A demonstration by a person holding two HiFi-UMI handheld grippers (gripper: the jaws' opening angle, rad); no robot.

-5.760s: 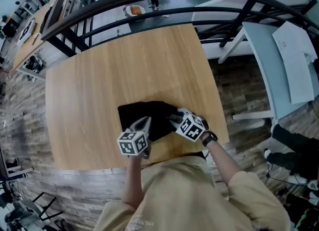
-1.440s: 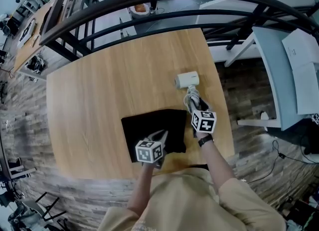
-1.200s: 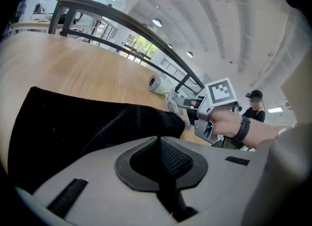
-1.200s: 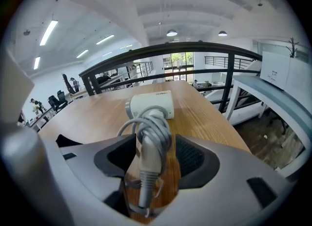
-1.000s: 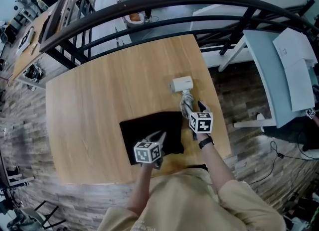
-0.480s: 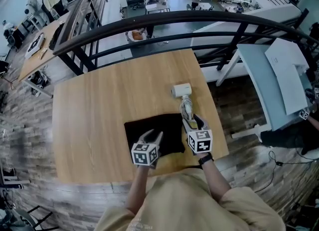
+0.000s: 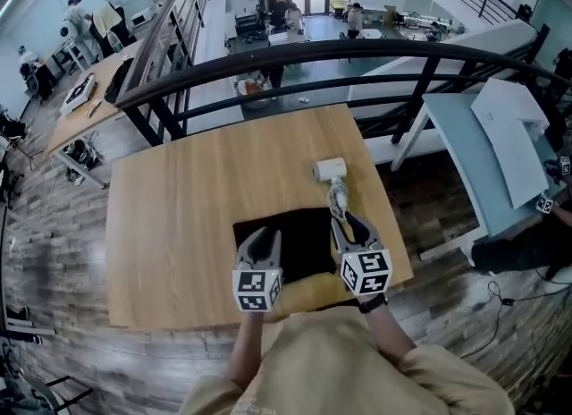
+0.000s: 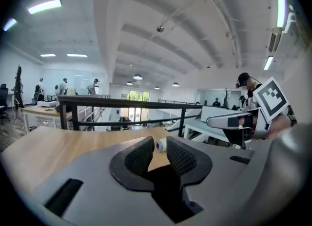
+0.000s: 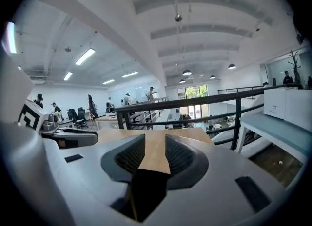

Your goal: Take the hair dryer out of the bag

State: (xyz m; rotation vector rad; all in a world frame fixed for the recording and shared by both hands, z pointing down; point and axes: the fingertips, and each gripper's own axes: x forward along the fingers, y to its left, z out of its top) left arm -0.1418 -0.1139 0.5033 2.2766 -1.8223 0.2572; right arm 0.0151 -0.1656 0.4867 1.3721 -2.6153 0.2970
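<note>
Table [image 7: 197, 199]: pale wood, matt. Bag [image 7: 304, 239]: blk cloth, matt. Hair dryer [image 7: 330, 170]: wht smooth plastic. Railing [image 7: 268, 54]: dark metal.

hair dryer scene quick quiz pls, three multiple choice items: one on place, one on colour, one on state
1. The hair dryer lies: A on the table, past the far right corner of the bag; B on top of the bag; C left of the bag.
2. The bag is: A white; B black; C red.
3. The bag is: A upright; B rolled up; C lying flat.
Key: 1 A, it rests on wood beyond that corner; 2 B, dark cloth all over; 3 C, it spreads flat on the table.
</note>
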